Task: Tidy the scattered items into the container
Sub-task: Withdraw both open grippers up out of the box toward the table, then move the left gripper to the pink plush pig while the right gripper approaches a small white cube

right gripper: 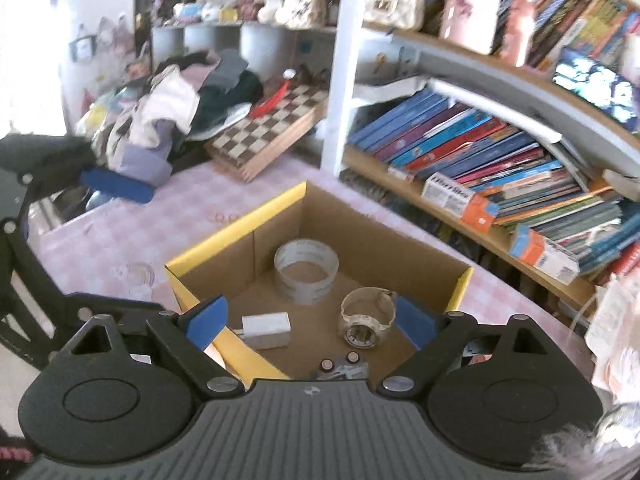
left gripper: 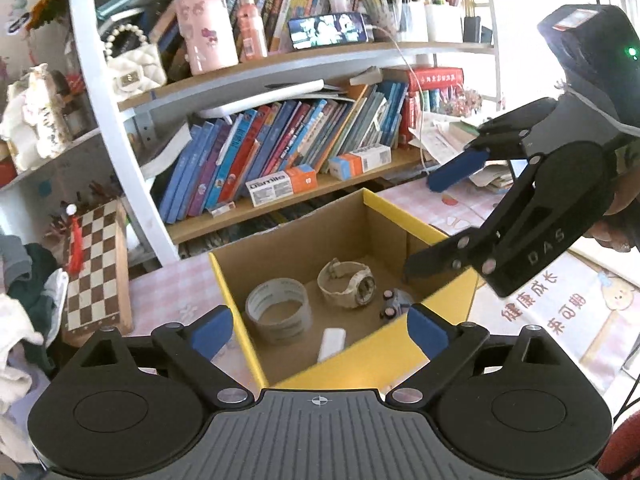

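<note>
A cardboard box (left gripper: 368, 360) (right gripper: 240, 224) with a yellow rim stands on the pink checked table. Inside it lie a tape roll (left gripper: 278, 312) (right gripper: 306, 272), a pale wristwatch (left gripper: 348, 286) (right gripper: 366, 316), a white charger (left gripper: 332, 344) (right gripper: 266, 330) and a small toy car (left gripper: 394, 304) (right gripper: 342, 366). My left gripper (left gripper: 319, 330) hovers open over the box's near side with nothing in it. My right gripper (right gripper: 311, 320) (left gripper: 432, 220) is open and empty too, above the box's right side. A blue pad (right gripper: 116, 188) of the left gripper shows at the left of the right wrist view.
A bookshelf (left gripper: 280, 148) (right gripper: 480, 160) packed with books and small cartons runs close behind the box. A chessboard (left gripper: 98, 268) (right gripper: 264, 132) leans at the left beside a pile of clothes (right gripper: 168, 100). Papers (left gripper: 452, 140) lie at the table's far right.
</note>
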A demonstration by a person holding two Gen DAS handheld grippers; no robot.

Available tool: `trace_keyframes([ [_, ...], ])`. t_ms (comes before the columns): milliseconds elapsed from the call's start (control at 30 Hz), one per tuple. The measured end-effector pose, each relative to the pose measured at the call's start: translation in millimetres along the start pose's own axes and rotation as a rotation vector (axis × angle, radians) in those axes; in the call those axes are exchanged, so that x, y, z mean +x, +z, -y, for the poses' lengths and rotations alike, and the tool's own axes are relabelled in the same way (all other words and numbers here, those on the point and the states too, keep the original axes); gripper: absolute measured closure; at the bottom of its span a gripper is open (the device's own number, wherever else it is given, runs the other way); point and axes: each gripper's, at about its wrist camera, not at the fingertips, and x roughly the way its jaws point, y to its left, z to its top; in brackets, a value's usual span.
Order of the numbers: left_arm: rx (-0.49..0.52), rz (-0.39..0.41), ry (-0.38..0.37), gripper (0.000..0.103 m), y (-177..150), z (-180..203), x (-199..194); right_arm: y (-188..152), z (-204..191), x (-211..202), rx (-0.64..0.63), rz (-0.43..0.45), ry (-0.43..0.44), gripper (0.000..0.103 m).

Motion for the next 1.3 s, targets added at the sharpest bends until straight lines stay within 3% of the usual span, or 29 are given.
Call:
trace_keyframes([
  [300,-0.035,0.042,0.047,0.004,-28.7,1.2,-36.4,-29.0,-20.2,-36.9,0.172,0.073,-0.100,0.012],
  [500,-0.059,0.026,0.070,0.004,-52.0,7.4,-44.8,-61.1,-35.6,-45.5,0.245,0.055,-0.164,0.012],
  [733,-0.105,-0.002,0.082,0.004,-77.6,15.4,-48.3,-96.6,-59.4,-47.7,0.272,0.020,-0.250,0.012],
  [1000,-0.102,-0.034,0.082,0.004,-99.0,27.4,-51.0,-125.0,-84.9,-38.9,0.222,-0.065,-0.259,0.012],
  [1300,-0.134,-0.044,0.122,0.004,-115.0,34.4,-56.7,-143.5,-103.2,-35.8,0.239,-0.076,-0.295,0.012],
])
